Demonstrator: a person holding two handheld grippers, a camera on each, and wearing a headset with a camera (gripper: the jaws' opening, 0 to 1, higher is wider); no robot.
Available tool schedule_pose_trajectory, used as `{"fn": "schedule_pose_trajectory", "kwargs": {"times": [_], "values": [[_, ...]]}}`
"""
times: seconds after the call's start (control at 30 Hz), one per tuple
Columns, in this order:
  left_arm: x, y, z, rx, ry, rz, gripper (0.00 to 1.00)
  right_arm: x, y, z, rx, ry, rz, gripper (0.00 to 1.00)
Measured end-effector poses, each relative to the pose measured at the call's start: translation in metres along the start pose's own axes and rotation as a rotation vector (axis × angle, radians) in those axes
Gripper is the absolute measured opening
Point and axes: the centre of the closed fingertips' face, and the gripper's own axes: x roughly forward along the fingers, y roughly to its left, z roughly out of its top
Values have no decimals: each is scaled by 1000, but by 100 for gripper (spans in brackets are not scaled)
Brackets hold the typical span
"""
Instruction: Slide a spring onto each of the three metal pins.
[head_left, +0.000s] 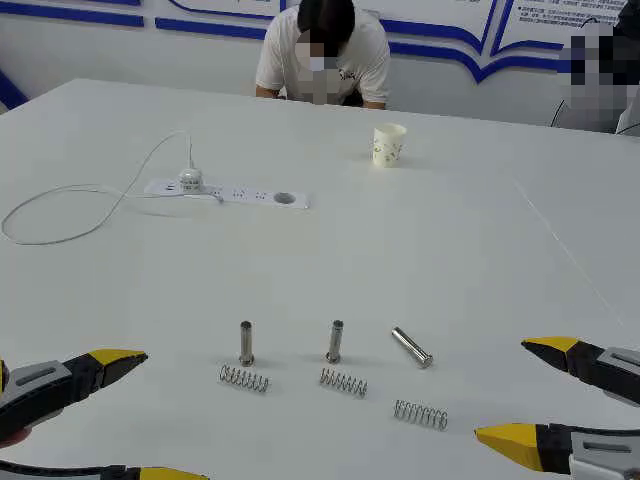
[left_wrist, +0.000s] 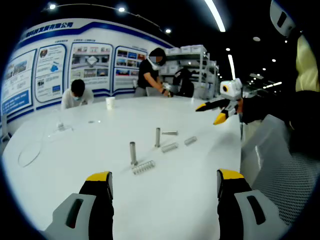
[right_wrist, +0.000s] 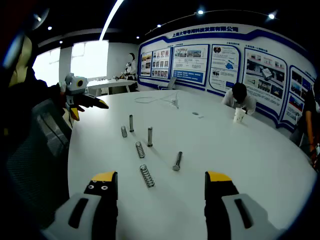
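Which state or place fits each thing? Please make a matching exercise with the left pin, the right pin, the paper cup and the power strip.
Things: 1 left pin; 2 right pin; 3 paper cup; 4 power strip.
States: A lying on its side; B white charger plugged in; C upright behind a spring; D farthest across the table.
Pairs: 1-C; 2-A; 3-D; 4-B.

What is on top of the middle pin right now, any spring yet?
Nothing. The middle pin stands upright and bare on the table; a spring lies flat just in front of it, apart. Nothing covers the pin, so its whole shaft shows.
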Motion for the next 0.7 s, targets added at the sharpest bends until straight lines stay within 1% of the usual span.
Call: {"fn": "schedule_pose_trajectory", "kwargs": {"times": [0.7], "values": [[-1, 0, 0, -6, -4, 4, 86, -3, -5, -1, 6, -4, -8, 71]]}}
